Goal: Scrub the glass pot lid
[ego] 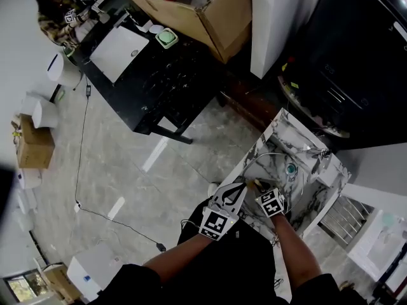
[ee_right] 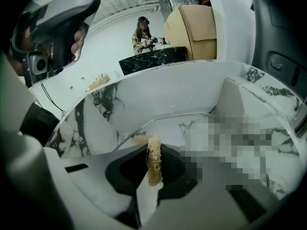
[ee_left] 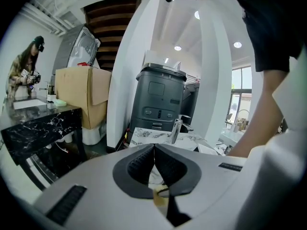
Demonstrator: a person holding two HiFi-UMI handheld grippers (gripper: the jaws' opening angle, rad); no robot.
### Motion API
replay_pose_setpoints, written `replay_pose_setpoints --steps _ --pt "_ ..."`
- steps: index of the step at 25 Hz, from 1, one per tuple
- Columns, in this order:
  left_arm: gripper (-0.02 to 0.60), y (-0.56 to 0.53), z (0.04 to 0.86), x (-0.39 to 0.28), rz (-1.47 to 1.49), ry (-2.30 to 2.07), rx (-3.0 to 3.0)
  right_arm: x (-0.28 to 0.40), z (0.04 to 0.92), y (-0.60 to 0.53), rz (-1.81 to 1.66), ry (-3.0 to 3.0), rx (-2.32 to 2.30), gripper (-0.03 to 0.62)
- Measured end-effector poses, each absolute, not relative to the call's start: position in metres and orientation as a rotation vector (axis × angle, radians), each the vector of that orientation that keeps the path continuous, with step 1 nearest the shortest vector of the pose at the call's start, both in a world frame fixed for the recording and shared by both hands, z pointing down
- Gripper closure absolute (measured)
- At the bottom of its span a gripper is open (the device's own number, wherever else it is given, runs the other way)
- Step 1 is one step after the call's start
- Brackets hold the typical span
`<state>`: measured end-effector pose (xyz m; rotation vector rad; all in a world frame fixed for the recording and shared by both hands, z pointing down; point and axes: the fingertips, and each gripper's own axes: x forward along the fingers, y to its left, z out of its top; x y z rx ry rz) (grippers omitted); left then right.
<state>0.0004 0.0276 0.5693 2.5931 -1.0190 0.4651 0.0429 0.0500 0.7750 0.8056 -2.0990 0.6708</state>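
Observation:
The glass pot lid [ego: 280, 170] lies in the white marble sink [ego: 332, 170]; in the right gripper view its thin rim [ee_right: 165, 118] arcs across the basin just beyond the jaws. My right gripper [ee_right: 154, 150] is shut on a tan fibrous scrub pad [ee_right: 154, 169], which sticks out upright between the jaws at the lid's near edge. In the head view the right gripper [ego: 258, 185] sits at the sink's near rim. My left gripper [ego: 241, 187] hovers beside it to the left, over the sink's front edge. In the left gripper view its jaws [ee_left: 154, 146] meet at the tips with nothing between them.
A chrome faucet [ee_left: 176, 128] stands at the sink's far side, with a black appliance [ee_left: 158, 99] behind it. A black marble table [ego: 159, 75] bears a cardboard box [ego: 191, 5], and another person [ego: 60, 11] stands at its far end. A cable [ego: 79, 170] runs over the floor.

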Motion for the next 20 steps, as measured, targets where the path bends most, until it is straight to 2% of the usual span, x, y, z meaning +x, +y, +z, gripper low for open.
replay_pose_setpoints --steps 20 --pt "0.565 0.031 0.579 0.005 0.519 -0.965 2.581 0.05 0.782 0.015 0.69 -2.082 0.889 0.534"
